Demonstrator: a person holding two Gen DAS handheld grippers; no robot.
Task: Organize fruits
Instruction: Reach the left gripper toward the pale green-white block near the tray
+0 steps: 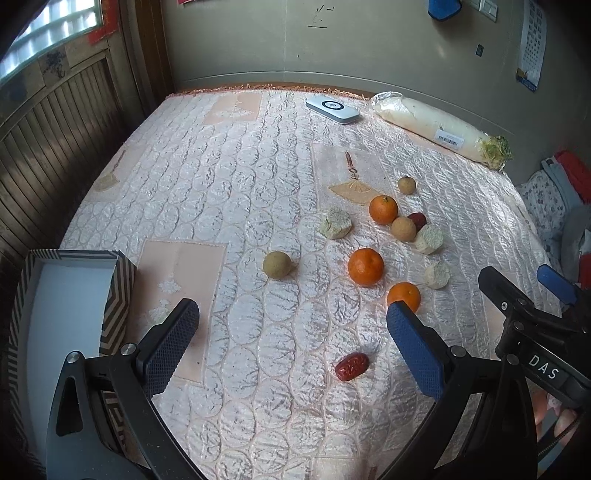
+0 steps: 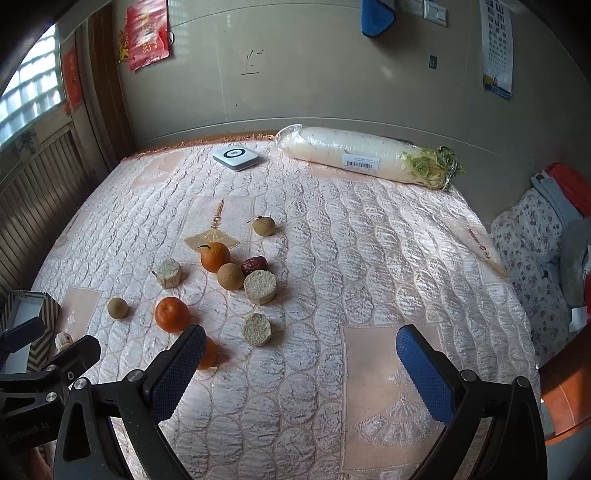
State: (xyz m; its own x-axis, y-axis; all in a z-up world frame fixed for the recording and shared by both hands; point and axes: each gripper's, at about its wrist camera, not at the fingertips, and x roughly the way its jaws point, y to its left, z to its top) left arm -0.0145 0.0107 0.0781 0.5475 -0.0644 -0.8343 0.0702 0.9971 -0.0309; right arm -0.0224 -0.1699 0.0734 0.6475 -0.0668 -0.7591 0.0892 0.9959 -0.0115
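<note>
Left claw (image 1: 291, 332) gapes empty over the bed (image 1: 240, 184), a red date (image 1: 352, 366) just beyond and between its fingers. Right claw (image 2: 301, 365) also gapes empty. Oranges (image 1: 365, 266) and longans (image 1: 277, 264) lie scattered past it; the box (image 1: 66, 295) sits left. The date looks light and wrinkled, likely grippy: pinch across its narrow middle.

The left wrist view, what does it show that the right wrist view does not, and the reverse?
Only the left wrist view shows the red date lying alone between the open left claw fingers, and the striped box's white inside. Only the right wrist view shows the red wall poster and the open right claw. Both show the oranges, the wrapped radish and the white device.
</note>
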